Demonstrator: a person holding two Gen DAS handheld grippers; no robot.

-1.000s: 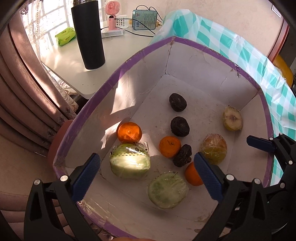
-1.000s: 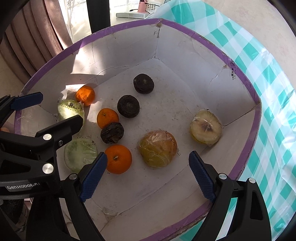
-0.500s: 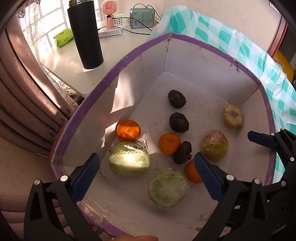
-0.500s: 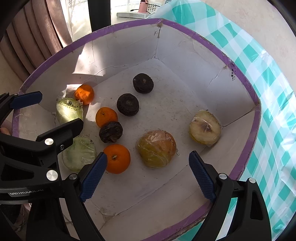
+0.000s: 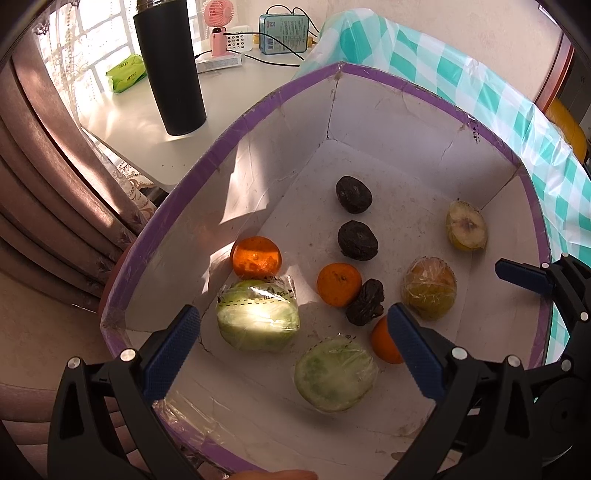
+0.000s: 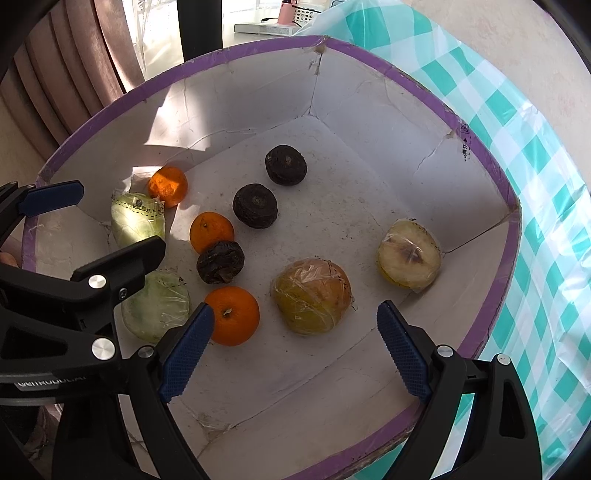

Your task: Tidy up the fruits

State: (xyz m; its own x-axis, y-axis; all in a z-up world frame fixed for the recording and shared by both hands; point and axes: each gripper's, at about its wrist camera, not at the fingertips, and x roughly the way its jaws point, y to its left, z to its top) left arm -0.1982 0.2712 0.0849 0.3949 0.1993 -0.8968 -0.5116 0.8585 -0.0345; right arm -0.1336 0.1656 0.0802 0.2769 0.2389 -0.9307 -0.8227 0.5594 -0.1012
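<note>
A white cardboard box with a purple rim (image 5: 221,147) (image 6: 480,147) holds the fruit. Inside lie three oranges (image 5: 256,257) (image 5: 339,284) (image 6: 233,315), three dark wrinkled fruits (image 5: 353,194) (image 5: 357,240) (image 6: 220,262), two wrapped green pieces (image 5: 257,319) (image 5: 335,373), a wrapped yellow-orange fruit (image 6: 312,296) and a wrapped cut pear half (image 6: 409,257). My left gripper (image 5: 293,350) is open and empty above the box's near left side. My right gripper (image 6: 295,345) is open and empty above the near edge, over the wrapped yellow-orange fruit.
A black flask (image 5: 169,66), a pink fan (image 5: 219,27), a blue device (image 5: 283,27) with cables and a green packet (image 5: 125,73) stand on a white table beyond the box. Brown curtains (image 5: 55,184) hang at the left. A teal checked cloth (image 6: 535,184) lies under the box at the right.
Both grippers have drawn back and up a little from the box, so the fruit looks slightly farther. Nothing in the box has moved.
</note>
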